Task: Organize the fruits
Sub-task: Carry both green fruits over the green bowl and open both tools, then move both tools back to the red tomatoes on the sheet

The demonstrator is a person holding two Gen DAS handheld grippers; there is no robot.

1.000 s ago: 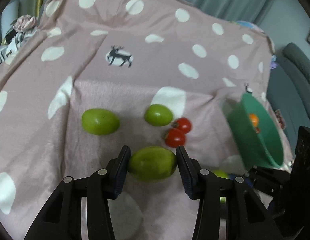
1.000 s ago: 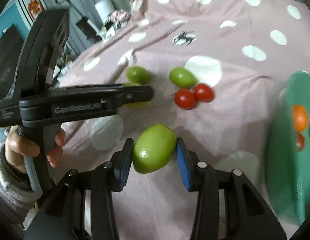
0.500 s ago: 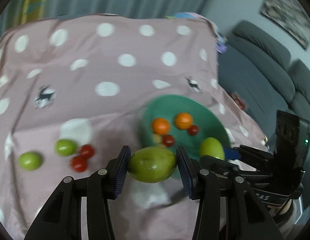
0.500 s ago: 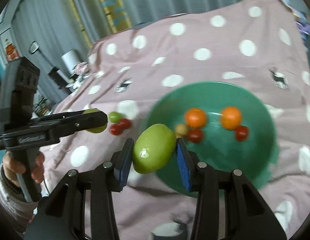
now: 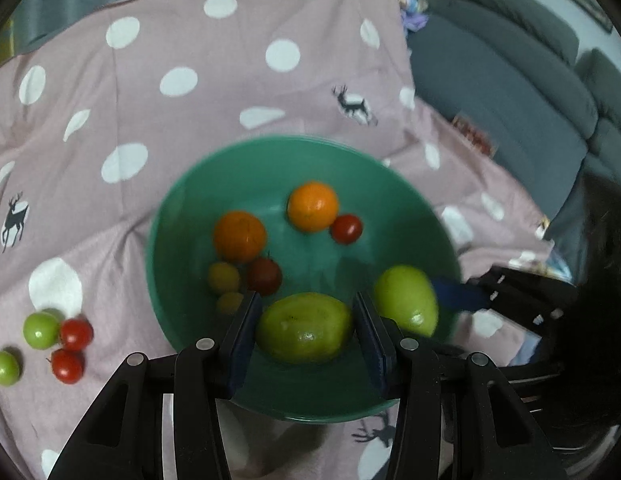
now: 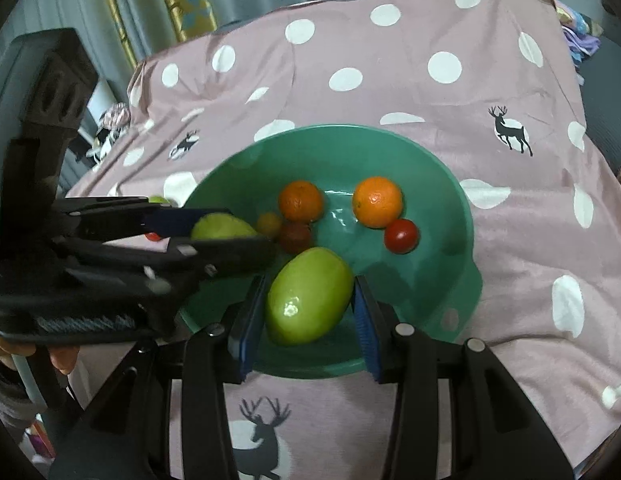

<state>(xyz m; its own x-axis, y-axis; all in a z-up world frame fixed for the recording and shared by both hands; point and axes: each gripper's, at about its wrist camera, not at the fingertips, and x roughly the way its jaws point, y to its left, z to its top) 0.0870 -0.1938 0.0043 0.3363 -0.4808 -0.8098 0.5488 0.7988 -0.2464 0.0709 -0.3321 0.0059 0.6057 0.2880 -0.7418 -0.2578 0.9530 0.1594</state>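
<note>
A green bowl [image 5: 182, 216] [image 6: 450, 208] sits on the pink dotted cloth and holds two oranges [image 5: 239, 236] [image 5: 313, 207], red tomatoes [image 5: 346, 229] and small yellow fruits [image 5: 223, 277]. My left gripper [image 5: 304, 330] is shut on a green mango [image 5: 304, 328] and holds it over the bowl's near side. My right gripper [image 6: 309, 300] is shut on a second green mango [image 6: 308, 296] over the bowl; it shows beside the left one in the left wrist view [image 5: 406, 298]. The left gripper and its mango [image 6: 220, 228] show at left in the right wrist view.
Two small green fruits [image 5: 40, 330] [image 5: 4, 367] and two red tomatoes [image 5: 75, 334] [image 5: 66, 365] lie on the cloth [image 5: 190, 80] left of the bowl. A grey sofa [image 5: 510, 80] stands at the right, past the cloth's edge. Curtains hang behind.
Both grippers have carried their mangoes from the loose fruit on the cloth rightward to above the bowl. The bowl now fills the middle of both views.
</note>
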